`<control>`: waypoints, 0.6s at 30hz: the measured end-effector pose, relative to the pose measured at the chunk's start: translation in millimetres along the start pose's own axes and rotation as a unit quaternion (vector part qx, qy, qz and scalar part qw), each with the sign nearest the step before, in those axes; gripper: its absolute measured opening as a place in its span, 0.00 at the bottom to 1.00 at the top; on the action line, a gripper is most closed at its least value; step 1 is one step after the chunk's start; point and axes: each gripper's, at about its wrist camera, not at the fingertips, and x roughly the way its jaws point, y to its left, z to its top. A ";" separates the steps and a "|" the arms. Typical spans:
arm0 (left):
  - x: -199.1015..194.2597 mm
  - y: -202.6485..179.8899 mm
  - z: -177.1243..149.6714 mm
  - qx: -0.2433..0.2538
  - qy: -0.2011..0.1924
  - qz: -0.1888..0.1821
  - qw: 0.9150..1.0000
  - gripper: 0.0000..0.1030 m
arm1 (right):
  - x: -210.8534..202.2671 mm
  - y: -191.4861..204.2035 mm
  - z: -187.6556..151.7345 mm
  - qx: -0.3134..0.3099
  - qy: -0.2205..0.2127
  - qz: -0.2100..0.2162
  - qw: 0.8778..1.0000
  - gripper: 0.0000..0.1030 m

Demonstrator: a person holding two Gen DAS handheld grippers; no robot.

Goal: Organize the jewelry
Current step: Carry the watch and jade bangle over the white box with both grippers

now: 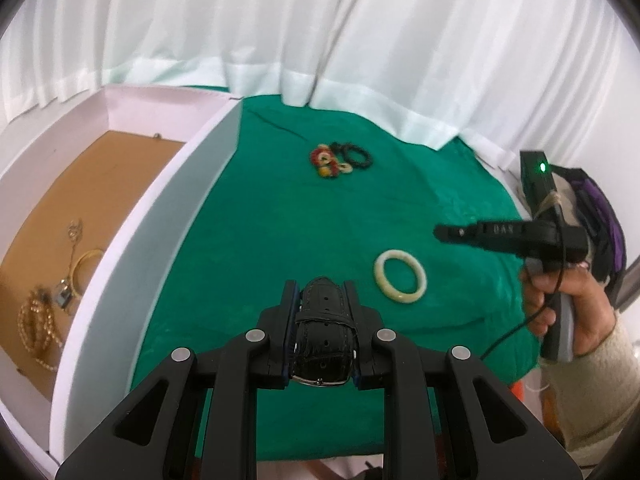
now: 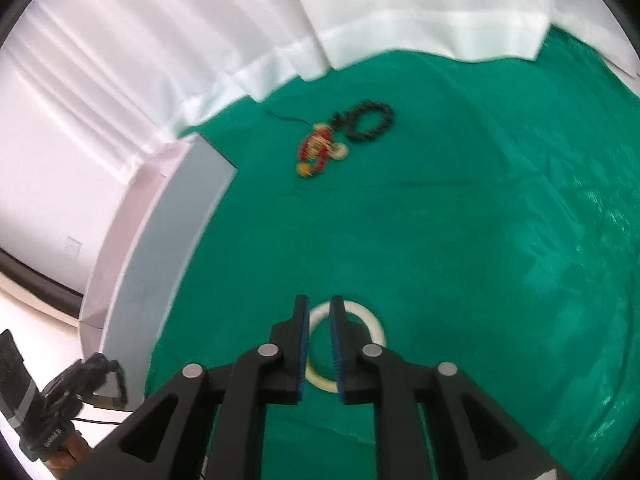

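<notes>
My left gripper [image 1: 319,292] is shut on a black leather-strap watch [image 1: 324,332] and holds it above the green cloth, just right of the white box [image 1: 168,216]. The box holds gold chains and a gold bangle [image 1: 86,268]. A cream bangle [image 1: 400,276] lies on the cloth; in the right wrist view it [image 2: 360,316] sits right under my right gripper [image 2: 320,308], whose jaws stand slightly apart with nothing between them. A red bead bracelet [image 1: 324,160] and a black bead bracelet [image 1: 356,156] lie farther back, also in the right wrist view [image 2: 320,146].
Green cloth [image 1: 280,220] covers the table. White curtain [image 1: 320,40] hangs behind it. The box wall [image 2: 160,240] stands on the left. The right gripper's body [image 1: 500,236] hovers at the table's right side.
</notes>
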 end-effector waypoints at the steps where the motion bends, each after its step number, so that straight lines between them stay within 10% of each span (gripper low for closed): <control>1: 1.9 2.7 -0.2 -0.004 0.002 0.002 1.000 0.19 | 5.4 3.5 -2.8 -0.009 0.011 -0.003 1.000 0.15; 10: 8.2 6.2 -2.7 -0.008 0.008 0.007 1.000 0.19 | 78.4 56.5 -44.2 -0.149 0.067 -0.082 0.983 0.26; 12: 8.9 9.2 -3.7 -0.011 0.010 0.009 1.000 0.19 | 82.8 60.9 -49.7 -0.179 0.056 -0.100 0.977 0.10; 18: -3.2 17.1 -1.7 -0.032 0.007 -0.003 0.999 0.19 | 41.9 63.2 -47.0 -0.172 0.021 -0.040 0.984 0.10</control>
